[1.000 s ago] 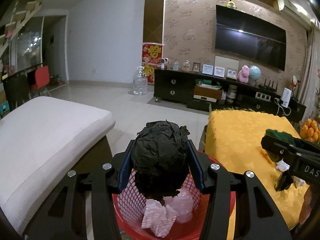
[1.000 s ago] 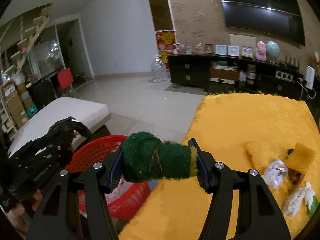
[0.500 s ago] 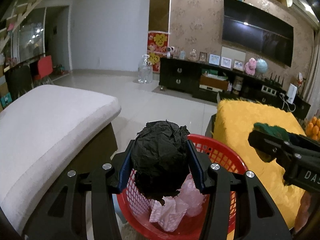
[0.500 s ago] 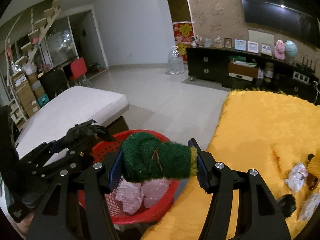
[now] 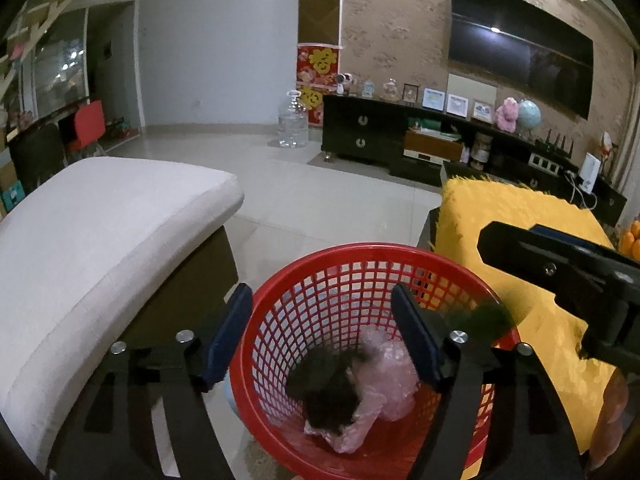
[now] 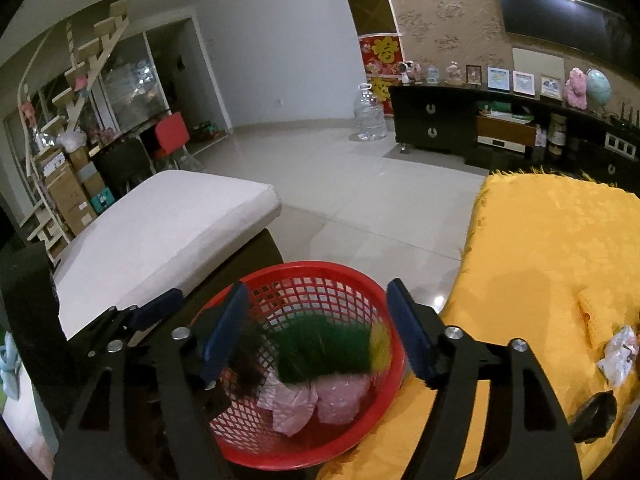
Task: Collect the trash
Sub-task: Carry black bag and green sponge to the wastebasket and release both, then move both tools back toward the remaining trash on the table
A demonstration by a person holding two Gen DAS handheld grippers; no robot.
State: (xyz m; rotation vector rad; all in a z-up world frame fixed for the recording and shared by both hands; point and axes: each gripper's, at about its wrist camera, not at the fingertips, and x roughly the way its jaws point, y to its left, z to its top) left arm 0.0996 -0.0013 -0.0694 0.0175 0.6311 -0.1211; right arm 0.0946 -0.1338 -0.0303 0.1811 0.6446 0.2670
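Observation:
A red mesh basket stands on the floor between a white cushion and a yellow-covered table; it also shows in the right wrist view. My left gripper is open and empty above it. A black crumpled paper ball lies blurred in the basket on pink bubble wrap. My right gripper is open above the basket. A green and yellow scouring sponge is blurred in mid-air just below its fingers, over pink wrap.
A white cushioned seat is left of the basket. The yellow tablecloth on the right holds a white wrapper and a dark scrap. A TV cabinet and a water jug stand beyond tiled floor.
Both grippers opened over the basket. The black paper ball dropped from the left gripper into the basket. The green sponge left the right gripper and is falling.

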